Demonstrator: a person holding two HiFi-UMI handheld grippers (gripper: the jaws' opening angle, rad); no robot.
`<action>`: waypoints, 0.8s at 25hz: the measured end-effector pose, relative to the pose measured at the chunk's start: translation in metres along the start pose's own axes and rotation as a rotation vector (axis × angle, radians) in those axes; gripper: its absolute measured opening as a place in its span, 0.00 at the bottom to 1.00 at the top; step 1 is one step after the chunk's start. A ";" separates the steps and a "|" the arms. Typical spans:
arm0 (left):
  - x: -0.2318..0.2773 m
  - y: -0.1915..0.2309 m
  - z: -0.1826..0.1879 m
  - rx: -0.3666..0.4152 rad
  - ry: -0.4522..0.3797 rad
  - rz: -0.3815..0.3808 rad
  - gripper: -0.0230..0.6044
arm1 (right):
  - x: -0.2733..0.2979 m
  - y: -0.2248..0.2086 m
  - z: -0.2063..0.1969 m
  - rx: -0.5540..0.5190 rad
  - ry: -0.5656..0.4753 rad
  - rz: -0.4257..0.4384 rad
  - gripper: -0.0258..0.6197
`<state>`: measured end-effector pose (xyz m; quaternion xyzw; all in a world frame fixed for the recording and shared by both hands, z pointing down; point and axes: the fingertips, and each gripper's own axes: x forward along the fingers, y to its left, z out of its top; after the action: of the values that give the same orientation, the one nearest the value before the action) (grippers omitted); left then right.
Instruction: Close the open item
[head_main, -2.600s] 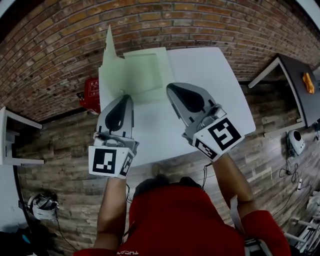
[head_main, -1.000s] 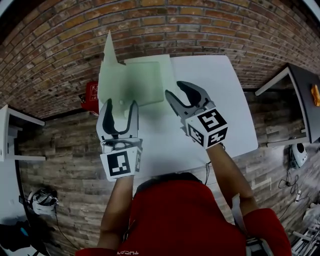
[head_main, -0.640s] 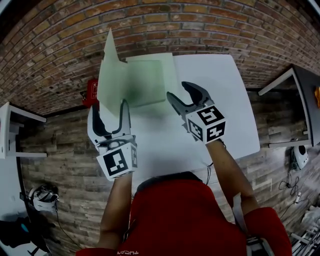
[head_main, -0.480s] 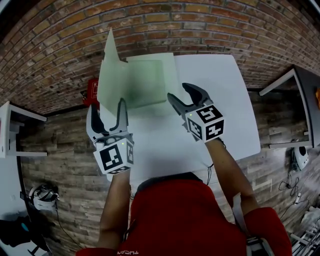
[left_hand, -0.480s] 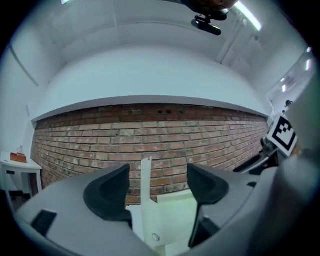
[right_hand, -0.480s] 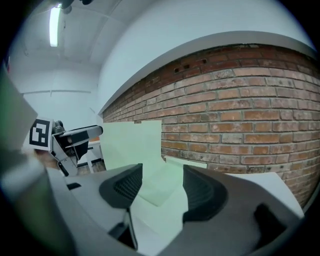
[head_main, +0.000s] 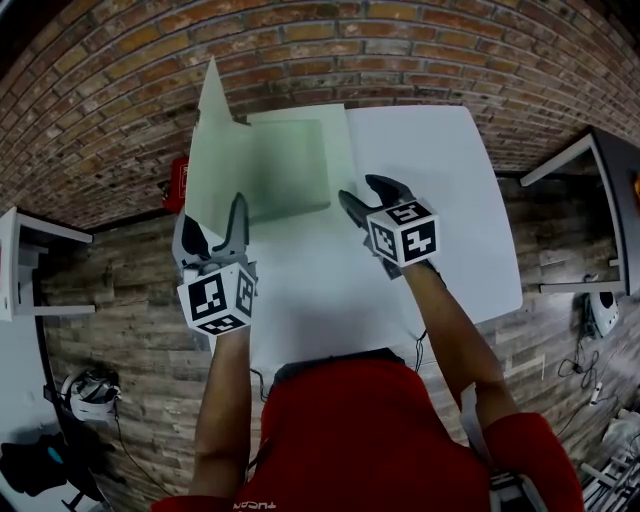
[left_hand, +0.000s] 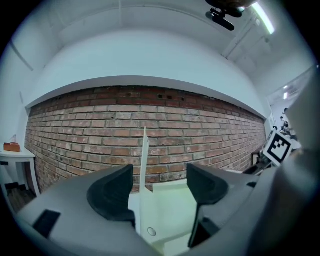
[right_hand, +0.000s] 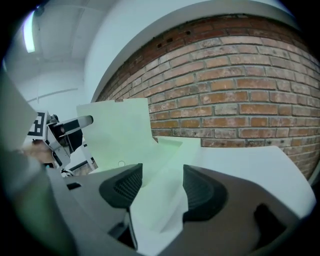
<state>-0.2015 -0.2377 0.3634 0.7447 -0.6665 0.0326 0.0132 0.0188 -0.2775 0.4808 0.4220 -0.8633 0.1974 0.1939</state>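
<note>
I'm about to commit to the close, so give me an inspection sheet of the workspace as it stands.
Surface: white table, only the folder on it.
Job's things: pale green folder lying open, its flap standing upright at the left.
Clutter: nothing seen.
Grippers: left gripper and right gripper open, jaws have just been opening; flap edge lines up between the left jaws, folder's near corner between the right, neither pinched.
Cables: loose cables on the wood floor at right.
Surroundings: brick wall, side tables, red object beyond the table's left edge.

White table (head_main: 440, 190), brick wall (head_main: 450, 55)
</note>
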 end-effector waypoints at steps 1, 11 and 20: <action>0.002 0.000 -0.002 -0.002 0.005 -0.004 0.58 | 0.004 -0.002 -0.006 0.015 0.015 0.004 0.40; 0.016 -0.005 -0.006 -0.003 0.007 -0.041 0.25 | 0.028 -0.018 -0.038 0.132 0.094 0.039 0.40; 0.024 -0.027 -0.004 0.017 0.008 -0.093 0.12 | 0.037 -0.017 -0.043 0.149 0.103 0.089 0.40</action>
<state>-0.1723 -0.2583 0.3701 0.7749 -0.6307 0.0404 0.0109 0.0186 -0.2895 0.5390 0.3858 -0.8530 0.2908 0.1972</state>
